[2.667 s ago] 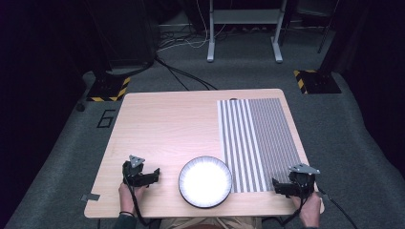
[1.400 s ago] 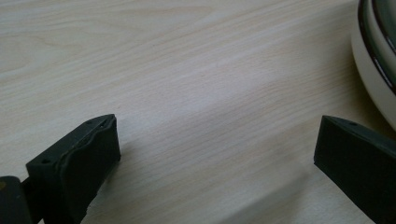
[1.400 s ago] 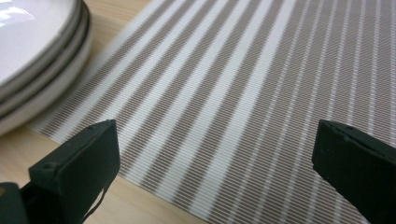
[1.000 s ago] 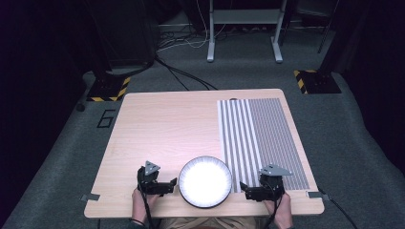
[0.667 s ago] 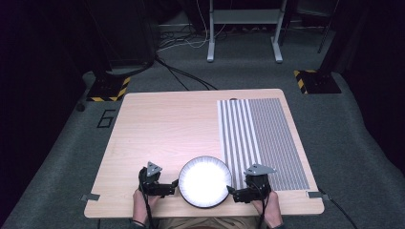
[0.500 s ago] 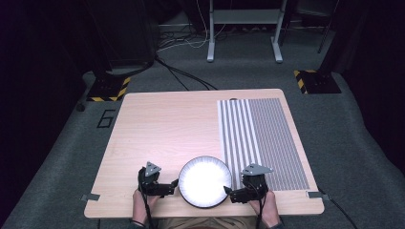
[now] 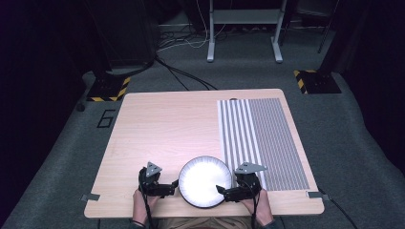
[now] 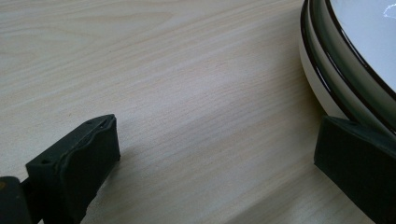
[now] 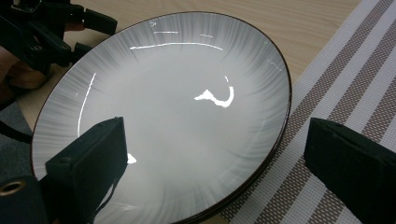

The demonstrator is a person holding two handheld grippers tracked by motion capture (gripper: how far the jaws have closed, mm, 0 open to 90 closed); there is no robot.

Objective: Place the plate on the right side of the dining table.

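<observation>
The plate (image 7: 205, 182) sits at the near edge of the desk (image 7: 162, 129), just left of the striped mat (image 7: 260, 138). It looks like glazed ceramic to me: stiff, fairly heavy, slick and breakable, so I'd grip it at the rim from both sides and lift evenly. My left claw (image 7: 173, 185) is released, one jaw right at the plate's left rim. My right claw (image 7: 222, 192) is also released, though its jaws have just been closing a little; one jaw hangs over the plate, the other over the mat, rim between them.
</observation>
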